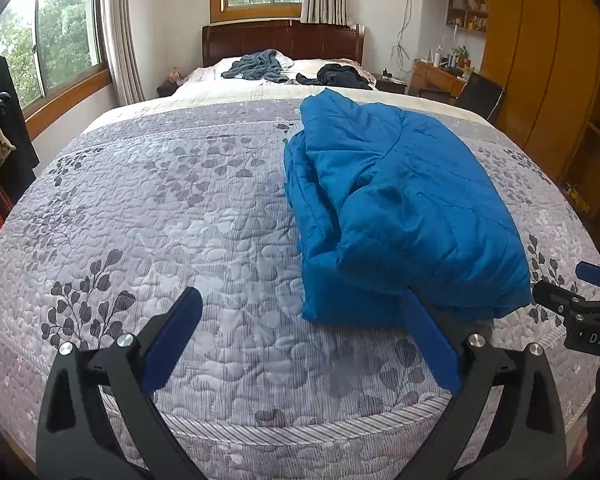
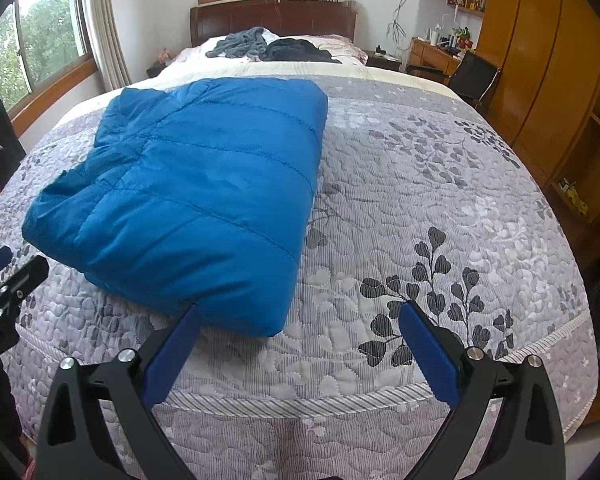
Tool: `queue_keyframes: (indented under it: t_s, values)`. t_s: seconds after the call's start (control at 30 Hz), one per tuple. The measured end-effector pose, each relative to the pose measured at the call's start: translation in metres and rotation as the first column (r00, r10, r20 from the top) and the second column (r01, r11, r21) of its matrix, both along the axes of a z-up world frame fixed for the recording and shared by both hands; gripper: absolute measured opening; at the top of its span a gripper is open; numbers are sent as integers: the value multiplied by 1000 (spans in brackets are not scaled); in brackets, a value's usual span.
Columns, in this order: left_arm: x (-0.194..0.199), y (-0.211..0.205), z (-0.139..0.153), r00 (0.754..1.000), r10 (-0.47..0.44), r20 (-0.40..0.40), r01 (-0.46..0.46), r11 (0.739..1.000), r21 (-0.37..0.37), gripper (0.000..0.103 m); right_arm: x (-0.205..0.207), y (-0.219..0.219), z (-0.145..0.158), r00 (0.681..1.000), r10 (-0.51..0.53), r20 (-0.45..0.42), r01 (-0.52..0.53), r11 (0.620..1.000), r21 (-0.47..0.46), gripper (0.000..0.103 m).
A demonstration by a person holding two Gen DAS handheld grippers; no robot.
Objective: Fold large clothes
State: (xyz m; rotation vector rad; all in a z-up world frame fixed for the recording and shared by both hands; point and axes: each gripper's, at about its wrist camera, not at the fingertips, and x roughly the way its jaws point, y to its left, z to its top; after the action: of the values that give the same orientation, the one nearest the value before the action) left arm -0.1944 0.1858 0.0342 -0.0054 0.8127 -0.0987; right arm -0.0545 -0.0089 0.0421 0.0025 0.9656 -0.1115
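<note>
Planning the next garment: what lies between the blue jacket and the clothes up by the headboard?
Only bare bedspread. In the right wrist view, nothing sits between the folded blue jacket and the dark clothes.

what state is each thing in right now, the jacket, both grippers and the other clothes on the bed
blue jacket: folded into a compact bundle, lying on the quilt, not gripped
left gripper: open, empty, right finger tip at the jacket's near edge
right gripper: open, empty, left finger tip at the jacket's near corner
grey garment: crumpled, unfolded, near the headboard
dark garment: crumpled, unfolded, beside the grey one
</note>
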Motion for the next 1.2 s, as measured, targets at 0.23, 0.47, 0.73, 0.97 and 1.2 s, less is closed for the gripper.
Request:
queue_keyframes:
  t_s: [0.23, 0.47, 0.73, 0.97, 1.2]
  values:
    - [0, 0, 0, 1000, 0, 3, 0, 1000, 3, 99, 1, 0, -2, 1000, 0, -4, 0, 1000, 3, 99]
    - [-1, 0, 1, 1000, -1, 4, 1, 1000, 6, 99, 1, -1, -2, 1000, 0, -5, 0, 1000, 8, 99]
    - [-1, 0, 0, 1000, -4, -2, 4, 1000, 4, 99, 2, -2, -3, 1000, -1, -7, 1, 1000, 8, 99]
    - [-1, 0, 0, 1000, -4, -3, 4, 1000, 3, 99, 1, -2, -3, 1000, 0, -9, 1, 1000, 11, 99]
    - [-1, 0, 0, 1000, -4, -3, 4, 1000, 4, 99, 1, -2, -3, 1000, 0, -7, 0, 1000, 9, 99]
